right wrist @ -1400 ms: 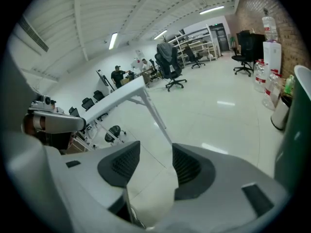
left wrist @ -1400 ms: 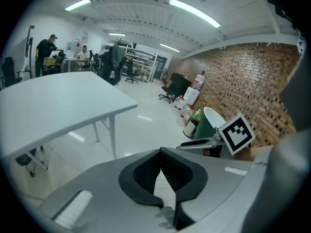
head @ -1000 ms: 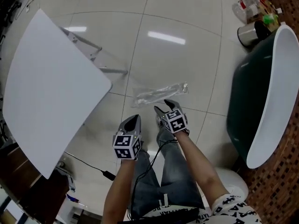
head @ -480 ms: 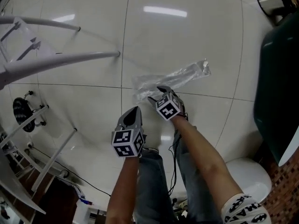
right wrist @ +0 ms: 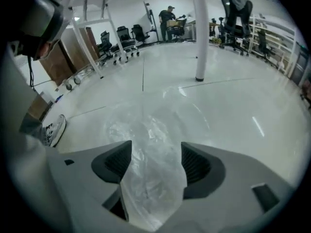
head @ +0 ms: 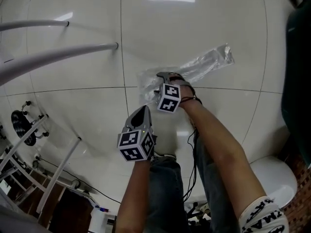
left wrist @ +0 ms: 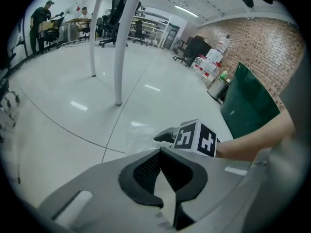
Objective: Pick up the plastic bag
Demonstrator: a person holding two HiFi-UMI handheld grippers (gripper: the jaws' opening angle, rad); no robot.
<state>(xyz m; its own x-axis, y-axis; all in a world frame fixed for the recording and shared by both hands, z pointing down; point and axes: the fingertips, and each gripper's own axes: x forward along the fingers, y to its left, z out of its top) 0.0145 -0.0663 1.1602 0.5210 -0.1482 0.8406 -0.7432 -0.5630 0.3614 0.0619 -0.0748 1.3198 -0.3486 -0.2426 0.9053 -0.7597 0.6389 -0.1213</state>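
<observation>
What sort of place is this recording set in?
Probably an open office or lab workspace. It has a wide, glossy tiled floor, rolling office chairs standing in rows, and storage shelves along the far side.

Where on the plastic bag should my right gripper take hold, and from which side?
Take the crumpled near end of the plastic bag, coming straight down from above. It lies flat on the floor, and that bunched end seems raised enough to pinch. The right gripper, jaws opening, straddles it.
</observation>
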